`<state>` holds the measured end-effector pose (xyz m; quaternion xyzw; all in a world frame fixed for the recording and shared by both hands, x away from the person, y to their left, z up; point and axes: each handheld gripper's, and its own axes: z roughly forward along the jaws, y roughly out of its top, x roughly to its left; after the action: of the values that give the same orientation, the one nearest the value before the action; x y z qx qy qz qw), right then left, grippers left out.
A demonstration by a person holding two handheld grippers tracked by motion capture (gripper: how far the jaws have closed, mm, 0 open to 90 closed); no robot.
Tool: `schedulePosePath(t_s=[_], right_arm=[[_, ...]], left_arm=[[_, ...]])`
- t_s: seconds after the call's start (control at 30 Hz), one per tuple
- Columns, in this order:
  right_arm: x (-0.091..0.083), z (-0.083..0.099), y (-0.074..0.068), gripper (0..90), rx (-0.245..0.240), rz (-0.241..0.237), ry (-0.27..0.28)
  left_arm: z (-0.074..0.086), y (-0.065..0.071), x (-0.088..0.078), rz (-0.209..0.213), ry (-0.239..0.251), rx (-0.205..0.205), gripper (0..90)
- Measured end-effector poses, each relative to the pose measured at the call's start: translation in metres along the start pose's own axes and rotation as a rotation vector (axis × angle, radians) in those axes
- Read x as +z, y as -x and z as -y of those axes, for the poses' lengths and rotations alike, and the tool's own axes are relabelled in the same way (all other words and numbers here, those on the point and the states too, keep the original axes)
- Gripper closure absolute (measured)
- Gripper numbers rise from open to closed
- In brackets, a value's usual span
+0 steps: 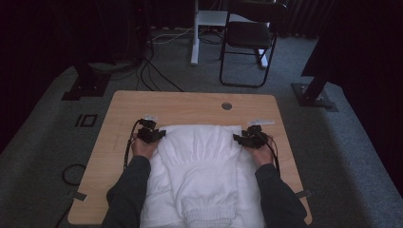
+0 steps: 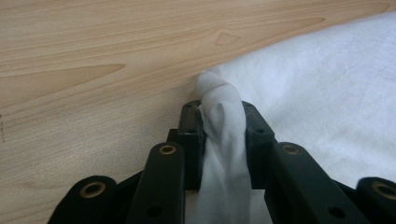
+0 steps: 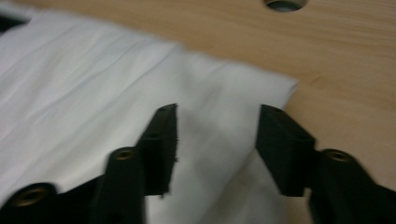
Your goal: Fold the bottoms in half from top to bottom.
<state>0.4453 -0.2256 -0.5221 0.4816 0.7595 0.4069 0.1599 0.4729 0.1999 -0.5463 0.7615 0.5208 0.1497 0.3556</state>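
Blur, dark edges and cut-off cloth

The right gripper view is smeared, so the white garment [image 3: 93,93] there shows perhaps only soft folds; in the high view its near hem runs off the bottom edge, and the far room is dark.

White garment [image 1: 202,166]: soft woven cloth, matt, finely creased, gathered elastic cuff at the near end. Surface [image 1: 190,104]: pale wood-grain laminate, smooth, faint satin sheen, with a round grey metal-looking grommet [image 1: 226,106]. Left gripper [image 2: 223,122]: black matt plastic jaws with brass-coloured inserts, pinching a twisted fold of the cloth. Right gripper [image 3: 217,140]: same black matt plastic, jaws apart over the cloth. Sleeves [image 1: 130,190]: dark grey knit fabric. Floor [image 1: 43,137]: grey carpet, rough-textured.
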Motion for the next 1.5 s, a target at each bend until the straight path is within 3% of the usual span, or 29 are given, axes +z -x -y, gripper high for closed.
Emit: schedulePosePath(t_s=[0.07,0.13,0.2,0.33,0.47,0.57,0.63,0.77,1.07,1.23,1.33,1.5], right_arm=[[0.01,-0.008,0.012,34.1,0.044,0.016,-0.003],[0.022,-0.014,0.022,27.7,0.085,-0.004,-0.013],[0.033,-0.018,0.028,26.0,0.085,0.016,-0.035],[0.049,-0.019,0.035,23.5,0.109,-0.002,-0.074],[0.057,-0.015,0.031,34.3,0.08,-0.005,-0.104],[0.058,-0.014,0.029,46.8,0.073,0.008,-0.09],[0.057,-0.015,0.029,60.6,0.095,-0.022,-0.1],[0.057,-0.016,0.03,75.5,0.099,-0.055,-0.13],[0.057,-0.016,0.025,82.7,0.079,-0.035,-0.147],[0.055,-0.017,0.027,83.4,0.081,-0.055,-0.144],[0.046,-0.023,0.031,83.8,0.102,-0.079,-0.111],[0.033,-0.038,0.028,84.1,0.04,-0.07,-0.091]], left_arm=[[0.0,0.0,0.0,0.001,0.0,0.001,75.2],[0.0,-0.001,0.0,0.007,0.003,-0.003,75.1],[0.0,-0.001,0.0,0.01,0.005,-0.003,75.0],[0.001,-0.001,0.0,0.012,0.008,-0.002,75.0],[0.001,-0.002,0.0,0.013,0.009,-0.002,75.0],[0.001,-0.001,0.0,0.012,0.008,-0.002,75.0],[0.001,-0.001,0.0,0.01,0.008,-0.002,75.0],[0.001,-0.001,0.0,0.008,0.007,-0.003,75.1],[0.001,0.001,0.0,0.003,0.011,-0.013,77.0],[-0.003,-0.003,-0.001,0.03,-0.005,-0.068,79.3],[-0.008,-0.006,-0.006,0.045,0.007,-0.077,79.9],[-0.029,-0.006,-0.025,0.078,0.074,-0.085,80.2]])
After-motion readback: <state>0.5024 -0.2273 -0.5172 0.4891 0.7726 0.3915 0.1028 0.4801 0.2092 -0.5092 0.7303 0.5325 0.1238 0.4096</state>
